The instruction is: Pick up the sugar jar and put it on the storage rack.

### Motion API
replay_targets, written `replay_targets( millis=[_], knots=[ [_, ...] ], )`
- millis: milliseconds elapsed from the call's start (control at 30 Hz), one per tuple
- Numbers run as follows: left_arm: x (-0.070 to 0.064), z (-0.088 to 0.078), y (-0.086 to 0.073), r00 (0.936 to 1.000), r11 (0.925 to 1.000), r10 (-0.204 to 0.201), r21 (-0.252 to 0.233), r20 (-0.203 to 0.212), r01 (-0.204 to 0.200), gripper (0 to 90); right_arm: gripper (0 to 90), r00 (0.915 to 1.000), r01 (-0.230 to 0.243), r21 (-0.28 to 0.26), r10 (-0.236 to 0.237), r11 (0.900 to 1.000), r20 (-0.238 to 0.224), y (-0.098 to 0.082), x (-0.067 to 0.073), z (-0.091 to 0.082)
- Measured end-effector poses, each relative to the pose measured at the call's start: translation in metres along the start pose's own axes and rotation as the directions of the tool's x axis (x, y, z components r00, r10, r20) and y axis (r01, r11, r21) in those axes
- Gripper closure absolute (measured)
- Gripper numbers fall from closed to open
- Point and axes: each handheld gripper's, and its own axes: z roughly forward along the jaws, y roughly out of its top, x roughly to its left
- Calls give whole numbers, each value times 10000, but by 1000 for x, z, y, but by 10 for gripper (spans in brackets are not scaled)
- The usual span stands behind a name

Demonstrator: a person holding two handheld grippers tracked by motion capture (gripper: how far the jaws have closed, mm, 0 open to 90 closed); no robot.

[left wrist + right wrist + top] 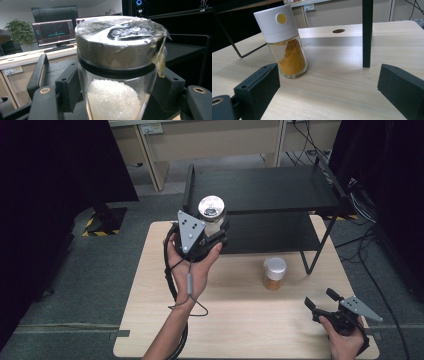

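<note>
A glass jar of white crystals (212, 215) (116, 75) with a silver lid under clear film is held above the table, in front of the black shelf. My left gripper (216, 231) (117, 87) is shut on its glass body, one black pad on each side. A second jar (274, 273) (284, 41), with a white cap and orange powder inside, stands upright on the wooden table. My right gripper (321, 301) (329, 87) rests near the table's front right corner, open, pointing toward the orange jar with nothing between its pads.
A black two-level metal shelf (265, 190) stands at the back of the wooden table (235, 320); one of its thin legs (367, 32) comes down just right of the orange jar. Beyond the table lie grey floor and cables.
</note>
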Motion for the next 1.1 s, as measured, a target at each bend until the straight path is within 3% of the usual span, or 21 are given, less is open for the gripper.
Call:
replay_targets(
  millis=[700, 1100],
  knots=[
    [8, 29, 37, 9973, 9994, -147, 314, -726, 170, 311, 43, 10000, -10, 8, 10, 10000, 1, 0, 0, 0],
    [10, 50, 41, 9932, 9988, -179, 434, -1149, 230, 311, 43, 10000, -15, -5, 15, 10000, -4, 0, 0, 0]
  ],
)
